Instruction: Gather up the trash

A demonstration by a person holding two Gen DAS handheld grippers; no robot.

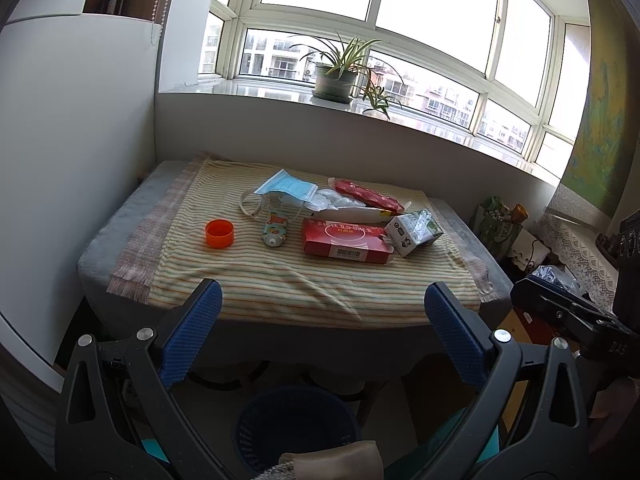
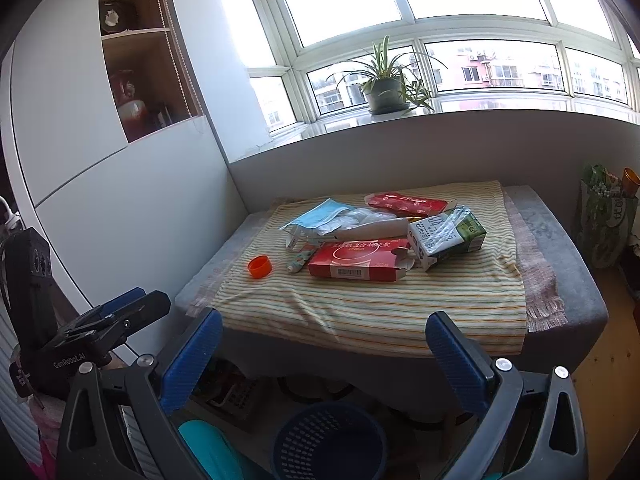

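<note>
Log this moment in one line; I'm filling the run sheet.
left gripper open | right gripper open | orange plastic cap, red cardboard box on table | blue mesh bin below

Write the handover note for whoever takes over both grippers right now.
Left gripper: open, holding nothing. Right gripper: open, holding nothing. Both are short of the table.
On the striped cloth: orange cap, small tube, red box, milk carton, blue mask, red packet.
Dark blue basket sits on the floor below.
Done: nothing visibly collected. Left: all of it.
</note>
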